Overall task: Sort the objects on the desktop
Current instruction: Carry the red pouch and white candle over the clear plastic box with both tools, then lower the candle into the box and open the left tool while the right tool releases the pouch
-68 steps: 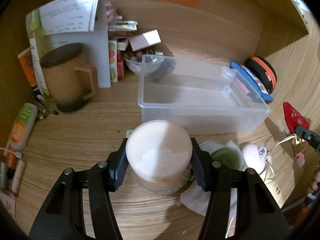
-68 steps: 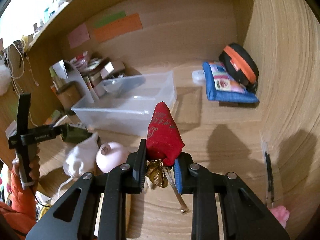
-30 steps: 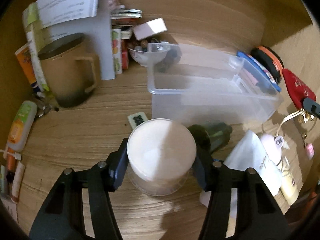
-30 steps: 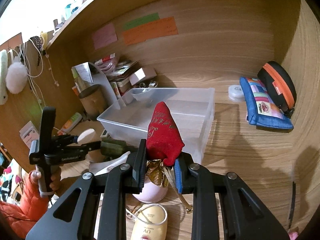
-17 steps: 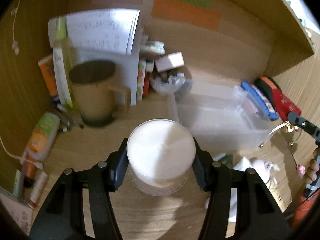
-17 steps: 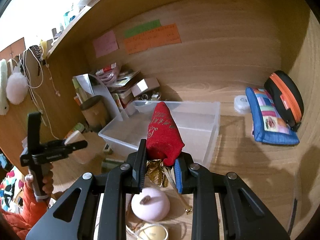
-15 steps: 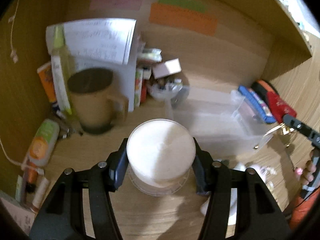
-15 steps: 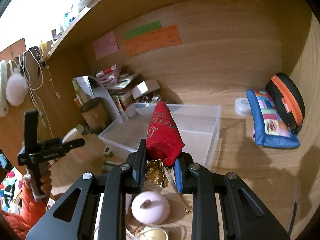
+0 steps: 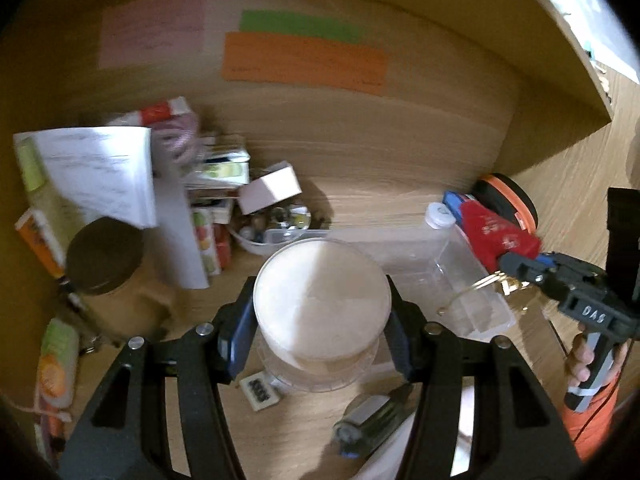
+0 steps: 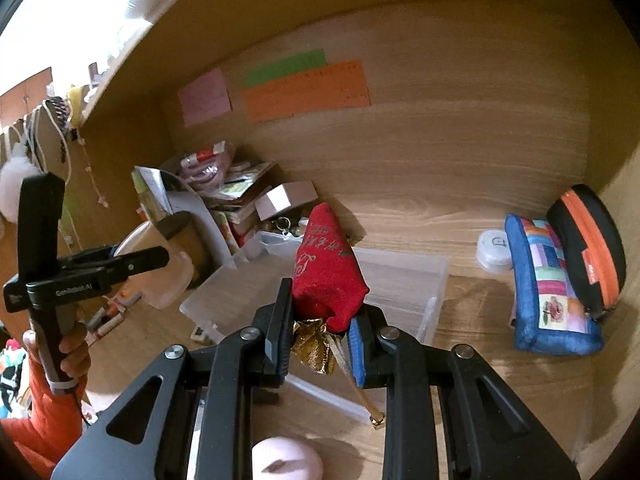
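left gripper (image 9: 322, 336) pinching a round white-lidded jar (image 9: 320, 316), held above the desk (image 9: 400, 200) | right gripper (image 10: 320, 332) clamped on a red pouch (image 10: 326, 276), in front of the clear bin (image 10: 400, 280)

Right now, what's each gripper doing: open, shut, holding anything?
Left gripper: shut on the round white-lidded jar, held above the desk.
Right gripper: shut on the red pouch, gold tassel hanging below.
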`<state>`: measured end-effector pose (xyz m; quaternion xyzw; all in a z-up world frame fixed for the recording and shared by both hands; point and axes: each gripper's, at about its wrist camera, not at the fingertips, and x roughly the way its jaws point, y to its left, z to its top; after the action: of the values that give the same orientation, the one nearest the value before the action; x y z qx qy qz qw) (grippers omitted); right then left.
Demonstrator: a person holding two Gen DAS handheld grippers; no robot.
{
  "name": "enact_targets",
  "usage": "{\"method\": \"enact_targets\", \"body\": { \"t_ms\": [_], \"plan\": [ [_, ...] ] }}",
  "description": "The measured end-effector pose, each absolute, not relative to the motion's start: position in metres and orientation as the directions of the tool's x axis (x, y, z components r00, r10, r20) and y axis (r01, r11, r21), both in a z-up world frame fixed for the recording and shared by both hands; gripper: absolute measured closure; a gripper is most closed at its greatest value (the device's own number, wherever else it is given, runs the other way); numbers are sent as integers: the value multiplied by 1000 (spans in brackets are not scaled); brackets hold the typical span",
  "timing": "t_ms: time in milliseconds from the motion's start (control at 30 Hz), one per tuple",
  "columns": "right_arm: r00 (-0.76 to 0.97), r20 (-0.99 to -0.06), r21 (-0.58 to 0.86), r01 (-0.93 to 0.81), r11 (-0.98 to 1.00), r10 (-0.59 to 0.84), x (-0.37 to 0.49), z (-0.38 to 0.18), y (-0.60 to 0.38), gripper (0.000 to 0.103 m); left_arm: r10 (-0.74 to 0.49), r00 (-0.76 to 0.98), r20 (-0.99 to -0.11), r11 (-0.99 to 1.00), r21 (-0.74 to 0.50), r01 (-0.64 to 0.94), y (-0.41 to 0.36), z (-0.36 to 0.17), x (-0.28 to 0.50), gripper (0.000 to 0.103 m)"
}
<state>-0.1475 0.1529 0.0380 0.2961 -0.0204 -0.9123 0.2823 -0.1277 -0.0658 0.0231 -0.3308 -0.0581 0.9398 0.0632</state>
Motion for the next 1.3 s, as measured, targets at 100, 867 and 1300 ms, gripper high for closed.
{"method": "enact_targets", "body": {
  "t_ms": [100, 867, 1300],
  "plan": [
    [-646, -557, 203, 504, -839, -522, -162, 31, 146, 82, 162, -755, -635, -986, -141, -93, -56, 18, -145, 47],
    [-542, -729, 84, 536, -840, -418, -212, -28, 99, 81, 152, -625, -766, -987, -80, -142, -30, -45, -209, 47],
    [-551, -747, 44, 516, -855, -371, -214, -37, 99, 79, 71, -619, -783, -992, 12, -128, -20, -55, -211, 46]
  ]
}}
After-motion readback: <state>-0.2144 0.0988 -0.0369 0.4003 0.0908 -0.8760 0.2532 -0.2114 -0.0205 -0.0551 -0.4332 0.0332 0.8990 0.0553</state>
